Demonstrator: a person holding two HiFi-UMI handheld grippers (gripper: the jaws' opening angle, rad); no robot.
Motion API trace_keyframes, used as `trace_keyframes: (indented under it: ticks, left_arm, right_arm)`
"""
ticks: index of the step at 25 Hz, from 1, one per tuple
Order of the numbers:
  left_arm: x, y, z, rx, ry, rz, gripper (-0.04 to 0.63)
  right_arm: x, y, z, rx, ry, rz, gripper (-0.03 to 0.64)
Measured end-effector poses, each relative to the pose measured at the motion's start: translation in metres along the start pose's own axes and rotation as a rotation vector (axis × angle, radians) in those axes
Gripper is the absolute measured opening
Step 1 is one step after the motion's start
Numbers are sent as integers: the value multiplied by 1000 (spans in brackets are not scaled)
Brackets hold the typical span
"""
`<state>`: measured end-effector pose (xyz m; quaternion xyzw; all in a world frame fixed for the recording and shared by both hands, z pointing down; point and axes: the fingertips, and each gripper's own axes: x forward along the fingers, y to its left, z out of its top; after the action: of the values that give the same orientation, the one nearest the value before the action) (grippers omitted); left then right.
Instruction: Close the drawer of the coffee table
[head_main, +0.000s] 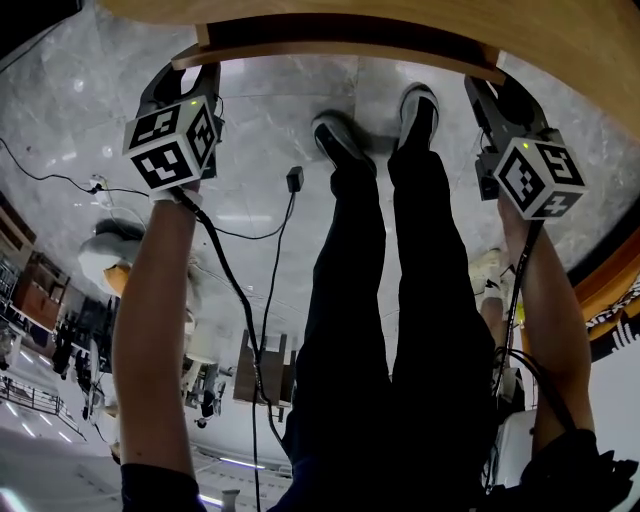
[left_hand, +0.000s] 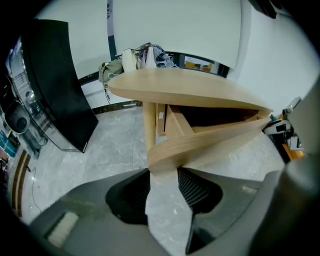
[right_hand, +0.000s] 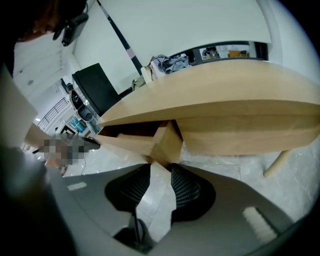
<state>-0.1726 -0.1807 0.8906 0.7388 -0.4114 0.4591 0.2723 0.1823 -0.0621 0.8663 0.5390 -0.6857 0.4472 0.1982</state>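
Note:
The pale wooden coffee table runs along the top of the head view. Its drawer front stands out a little from the table edge, with a dark gap behind it. My left gripper is at the drawer front's left end and my right gripper at its right end. In the left gripper view the drawer's corner fills the gap at the tips of the left gripper. In the right gripper view the other corner sits the same way in the right gripper. The inside of the drawer is dark.
The person's legs in black trousers and two shoes stand on the marble floor just before the drawer. Cables and a plug lie on the floor at the left. A black panel and a heap of bags stand beyond the table.

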Motion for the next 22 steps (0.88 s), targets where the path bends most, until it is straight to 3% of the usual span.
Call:
trace_keyframes:
  ticks: [8,18,22]
  left_arm:
    - [16,10,33,-5,-29,10,183]
    - [23,13,55,-51,-71,25,183]
    - [23,13,67,-47,-84,35,183]
  right_arm:
    - [17,-12,31,107,-70,-1,132]
    - [25,-15,48,450,-254,65,126]
    - [26,-16,57,496,-297,102,111]
